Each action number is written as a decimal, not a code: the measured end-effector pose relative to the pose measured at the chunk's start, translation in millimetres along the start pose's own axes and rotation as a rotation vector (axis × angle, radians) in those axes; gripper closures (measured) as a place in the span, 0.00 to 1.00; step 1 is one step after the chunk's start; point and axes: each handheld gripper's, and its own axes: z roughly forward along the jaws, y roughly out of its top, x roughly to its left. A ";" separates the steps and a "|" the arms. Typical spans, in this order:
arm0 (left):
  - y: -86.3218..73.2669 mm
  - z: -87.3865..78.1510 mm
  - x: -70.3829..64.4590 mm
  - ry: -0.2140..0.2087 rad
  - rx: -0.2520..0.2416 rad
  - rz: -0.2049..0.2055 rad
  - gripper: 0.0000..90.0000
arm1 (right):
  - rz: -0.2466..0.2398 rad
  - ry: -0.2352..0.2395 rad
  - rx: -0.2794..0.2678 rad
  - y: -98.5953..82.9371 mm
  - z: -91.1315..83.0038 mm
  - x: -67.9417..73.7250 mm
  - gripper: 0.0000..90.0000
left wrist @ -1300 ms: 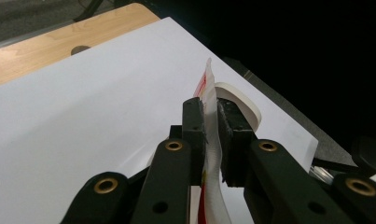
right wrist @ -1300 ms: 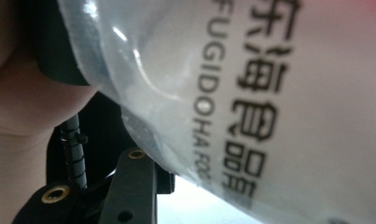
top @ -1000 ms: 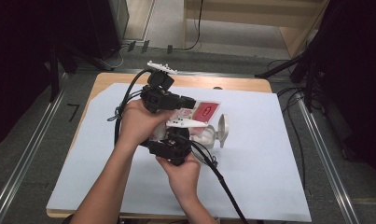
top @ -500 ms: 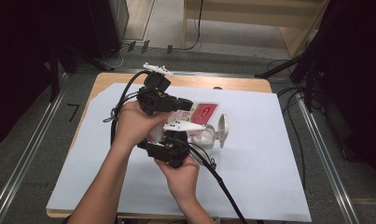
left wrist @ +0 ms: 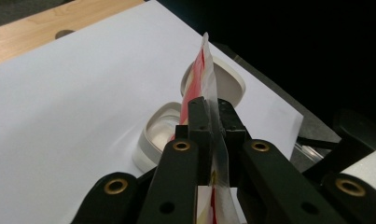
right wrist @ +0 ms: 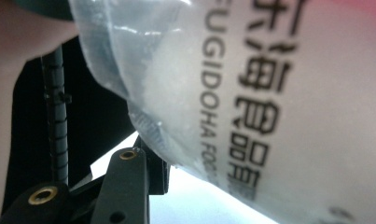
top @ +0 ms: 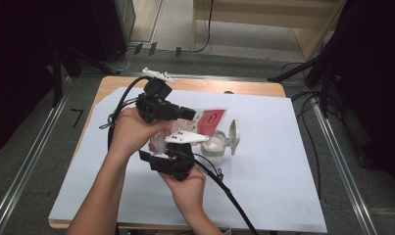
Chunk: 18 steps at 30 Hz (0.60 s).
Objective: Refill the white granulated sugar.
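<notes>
Red/clear pouch [left wrist: 208, 79] edge clamped btwn left gripper [left wrist: 212, 122] jaws.

Even overhead light brightens the white sheet [top: 263, 161], surroundings falling to black. The red-and-white pouch [right wrist: 251, 93] looms blurred and washed-out against the right gripper's camera; shadows stay soft.

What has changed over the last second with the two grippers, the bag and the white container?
Very little. The left gripper has shifted slightly toward the table's far edge, the red and clear bag going with it. Its jaws stay clamped on the bag's edge. The right gripper stays close under the bag's clear lower part; whether it grips is hard to tell. The open white container has not moved.
</notes>
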 end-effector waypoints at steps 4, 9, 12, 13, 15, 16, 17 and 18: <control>-2.6 -2.4 2.0 -0.004 0.010 0.009 0.98 | -0.025 -0.009 0.018 -2.4 2.0 1.2 0.65; -6.6 -6.3 7.7 -0.031 0.016 0.005 0.98 | -0.052 -0.025 0.033 -5.1 4.1 1.6 0.65; -9.0 -8.0 9.7 -0.041 0.022 -0.001 0.99 | -0.053 -0.030 0.042 -7.1 5.7 0.9 0.64; -9.8 -8.2 10.6 -0.036 0.028 0.002 0.99 | -0.051 -0.026 0.043 -8.1 6.6 0.2 0.64; -12.3 -8.7 12.5 -0.055 0.035 0.000 0.99 | -0.045 -0.025 0.047 -10.0 8.1 0.1 0.63; -13.8 -9.2 14.4 -0.065 0.027 -0.005 0.99 | -0.048 -0.027 0.047 -11.0 9.0 1.1 0.63; -14.8 -9.9 15.9 -0.070 0.024 -0.015 0.99 | -0.056 -0.027 0.046 -11.8 10.0 1.8 0.63; -16.1 -11.2 17.7 -0.076 0.024 -0.022 0.99 | -0.062 -0.030 0.047 -12.1 10.6 2.4 0.63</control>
